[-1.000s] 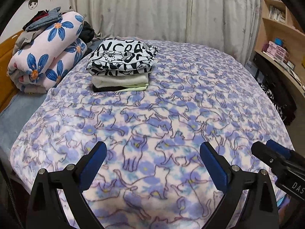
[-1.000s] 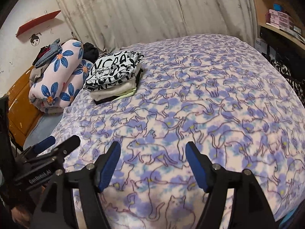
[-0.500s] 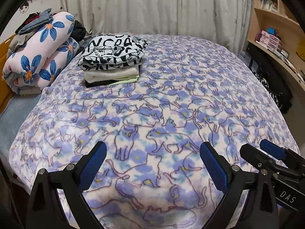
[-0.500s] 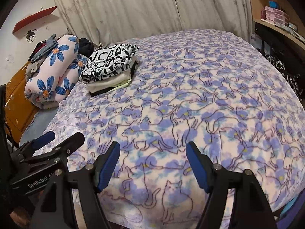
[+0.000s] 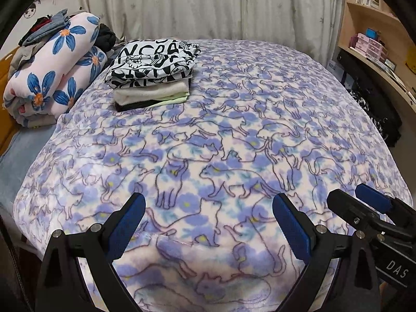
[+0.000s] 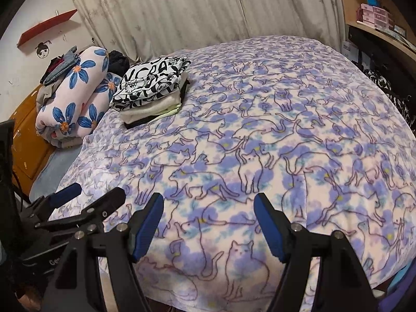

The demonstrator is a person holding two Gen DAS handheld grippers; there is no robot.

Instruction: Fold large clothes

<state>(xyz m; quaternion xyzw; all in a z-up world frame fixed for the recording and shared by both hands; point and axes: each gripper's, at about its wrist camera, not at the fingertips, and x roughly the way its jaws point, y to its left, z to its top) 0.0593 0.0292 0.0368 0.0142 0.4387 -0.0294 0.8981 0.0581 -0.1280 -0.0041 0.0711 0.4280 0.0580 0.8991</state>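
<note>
Shelf boxes [image 5: 369, 45] too small to read

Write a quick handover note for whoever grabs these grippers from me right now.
Left hand-held gripper: open, empty, over the near edge of the cat-print blanket.
Right hand-held gripper: open, empty, beside the left one.
Folded pile with the black-and-white printed top sits at the bed's far left, next to the rolled floral quilt.
Done: that pile is stacked.
Left: no unfolded garment shows on the bed; none is in either gripper.
</note>
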